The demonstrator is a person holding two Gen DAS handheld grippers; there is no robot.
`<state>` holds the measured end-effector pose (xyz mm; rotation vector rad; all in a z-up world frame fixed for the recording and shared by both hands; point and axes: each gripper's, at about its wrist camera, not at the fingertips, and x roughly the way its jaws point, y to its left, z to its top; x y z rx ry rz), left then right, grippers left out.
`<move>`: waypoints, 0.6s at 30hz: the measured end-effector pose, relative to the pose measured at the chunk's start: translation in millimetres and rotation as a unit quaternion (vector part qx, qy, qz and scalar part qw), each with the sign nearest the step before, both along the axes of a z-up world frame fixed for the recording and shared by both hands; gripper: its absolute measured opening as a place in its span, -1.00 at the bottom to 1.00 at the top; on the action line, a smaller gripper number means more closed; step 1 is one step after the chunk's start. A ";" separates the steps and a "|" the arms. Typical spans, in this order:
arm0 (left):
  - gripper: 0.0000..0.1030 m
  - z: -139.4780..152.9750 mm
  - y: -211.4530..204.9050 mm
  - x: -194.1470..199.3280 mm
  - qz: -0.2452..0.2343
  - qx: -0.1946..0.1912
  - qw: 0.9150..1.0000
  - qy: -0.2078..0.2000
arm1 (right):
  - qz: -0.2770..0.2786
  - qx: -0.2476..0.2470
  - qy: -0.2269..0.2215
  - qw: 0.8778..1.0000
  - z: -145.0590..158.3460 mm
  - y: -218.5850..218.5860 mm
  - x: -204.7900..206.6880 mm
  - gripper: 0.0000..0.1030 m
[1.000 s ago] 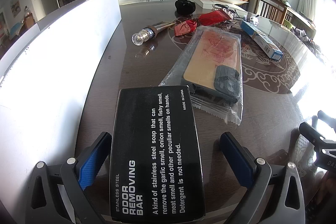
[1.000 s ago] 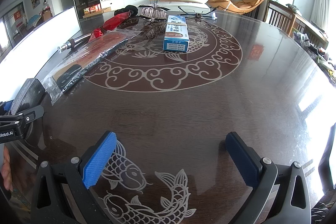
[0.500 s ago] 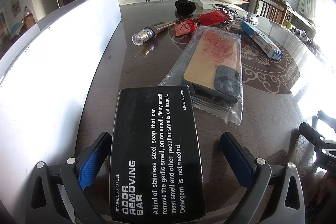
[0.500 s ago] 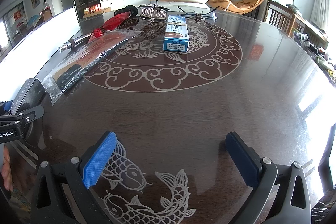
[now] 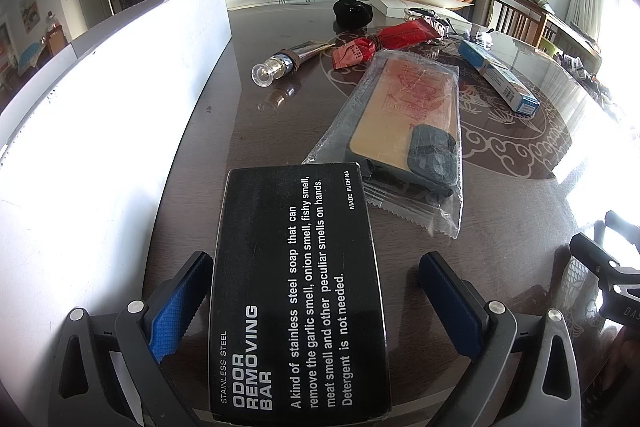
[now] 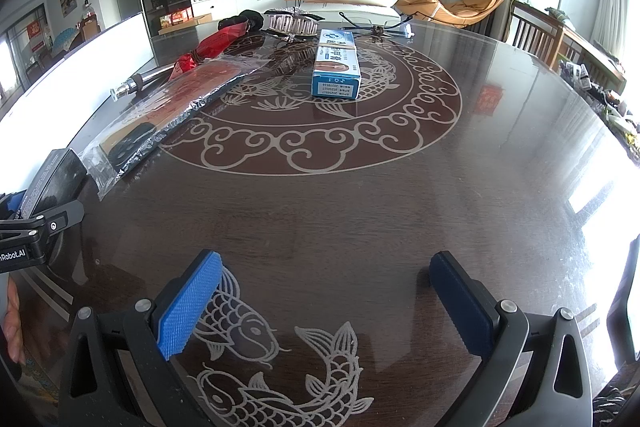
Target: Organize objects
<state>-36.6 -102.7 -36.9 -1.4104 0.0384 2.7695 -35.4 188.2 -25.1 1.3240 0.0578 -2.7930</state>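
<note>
On the table [image 5: 248,131] the soap box [image 5: 296,291] lay between the spread fingers of the left gripper [image 5: 316,299], nearer its left finger. At one o'clock from the box, touching its far corner, lay the plastic packet [image 5: 404,131]. At eleven o'clock beyond lay the bottle [image 5: 288,61], at two o'clock the long carton [image 5: 498,77]. A board [image 5: 100,131] stood along nine o'clock.

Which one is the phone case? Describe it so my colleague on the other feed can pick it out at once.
Follow the white board along the table's left edge. Just past the black box between the left gripper's fingers lies a clear plastic bag. The phone case is the flat tan slab inside, alone in having a red drawing and a dark camera block.
</note>
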 end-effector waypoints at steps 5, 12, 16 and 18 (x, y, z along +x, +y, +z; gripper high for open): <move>1.00 -0.1 0.0 0.0 0.000 0.000 1.000 0.000 | 0.000 0.000 0.000 1.000 -0.2 0.0 -0.1 1.00; 1.00 -0.3 -0.1 -0.2 0.000 0.000 1.000 0.000 | 0.000 -0.002 -0.007 1.000 1.9 0.5 -2.0 1.00; 1.00 -0.4 0.0 -0.2 0.000 0.000 1.000 0.000 | -0.024 -0.048 -0.020 0.998 16.4 11.7 -21.5 1.00; 1.00 -0.4 -0.2 -0.2 0.000 0.000 1.000 0.000 | -0.039 -0.062 0.000 0.997 30.4 17.8 -41.9 1.00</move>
